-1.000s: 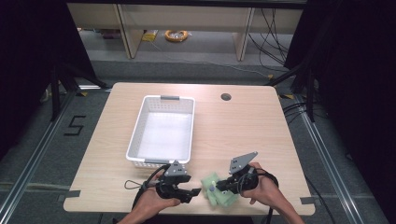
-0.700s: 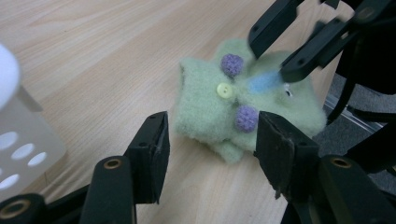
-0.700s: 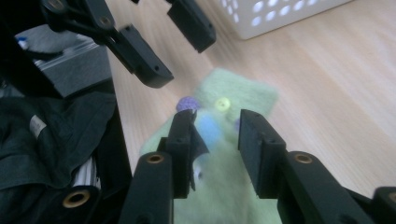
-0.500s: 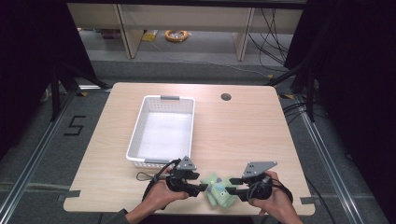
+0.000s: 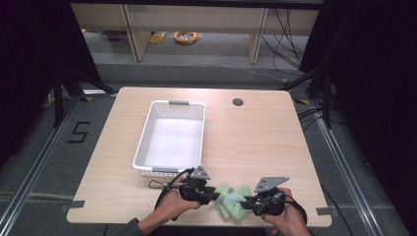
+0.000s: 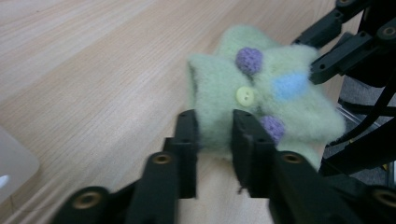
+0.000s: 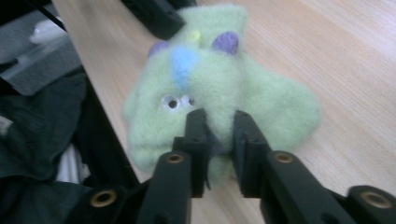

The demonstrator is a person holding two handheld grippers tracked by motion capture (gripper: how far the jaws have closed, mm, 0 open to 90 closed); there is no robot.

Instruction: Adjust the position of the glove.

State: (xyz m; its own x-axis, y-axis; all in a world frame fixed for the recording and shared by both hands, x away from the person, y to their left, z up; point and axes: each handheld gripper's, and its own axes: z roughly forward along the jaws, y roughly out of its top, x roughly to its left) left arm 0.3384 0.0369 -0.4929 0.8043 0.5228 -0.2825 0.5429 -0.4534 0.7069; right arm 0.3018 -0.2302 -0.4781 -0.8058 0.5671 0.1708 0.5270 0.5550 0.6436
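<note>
Two tools at near edge of pale wooden surface (image 5: 255,142), both clamped on one pale green fuzzy felt toy (image 5: 232,200) lying flat between them, close to front edge. Left tool (image 5: 215,195), black with grey three-cornered plate, held by left hand (image 5: 174,206); jaws just been closing, now pinching left side of toy. Left tool's own view: left tool (image 6: 214,122) squeezing fold of toy (image 6: 261,93) between both jaws, pads pressed into the felt; pale yellow button (image 6: 244,95), purple knitted bobbles (image 6: 249,59) and blue patch (image 6: 288,87) on top face. Right tool (image 5: 245,201) held by right hand (image 5: 285,221); jaws just been closing too, gripping right side of toy. Right tool's own view: right tool (image 7: 218,122) biting into toy (image 7: 219,93) just below two googly eyes (image 7: 180,101); blue felt nose (image 7: 182,63) above them. Toy flat on surface, not lifted, as far as visible. Black cables (image 5: 164,189) trailing from left tool across surface. Farther back, left of centre: white perforated plastic basket (image 5: 147,142), rectangular, well apart from toy. Beyond that, round dark cable hole (image 5: 238,102) near far edge of surface. Past surface: grey floor, wooden shelving legs (image 5: 256,34), orange coiled cable (image 5: 186,37) on floor.
</note>
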